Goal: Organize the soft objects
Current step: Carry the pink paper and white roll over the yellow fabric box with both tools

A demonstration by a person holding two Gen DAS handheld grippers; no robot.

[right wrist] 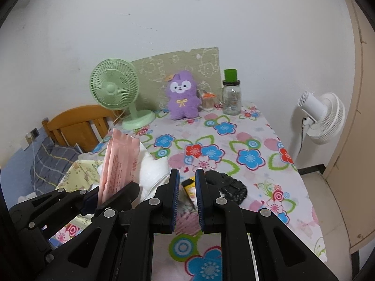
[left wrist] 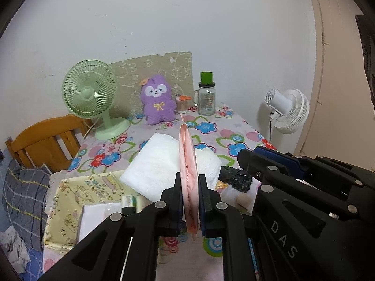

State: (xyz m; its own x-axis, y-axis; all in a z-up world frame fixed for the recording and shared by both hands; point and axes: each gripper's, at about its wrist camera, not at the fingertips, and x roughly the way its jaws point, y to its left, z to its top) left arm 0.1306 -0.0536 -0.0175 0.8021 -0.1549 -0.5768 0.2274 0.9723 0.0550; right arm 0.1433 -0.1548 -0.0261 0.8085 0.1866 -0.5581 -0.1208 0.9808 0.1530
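Note:
My left gripper is shut on a flat pink packet and holds it upright, edge-on, above the table; the packet also shows in the right wrist view. A white folded cloth lies on the flowered tablecloth behind it. My right gripper is open and empty, low over a small yellow-and-black packet beside a black rumpled object. A purple plush toy sits at the table's back. A pale yellow printed fabric box holds white items at the left.
A green desk fan stands back left; a glass jar with a green lid and a small cup stand by the plush. A white fan stands off the table's right edge. A wooden bed frame lies left.

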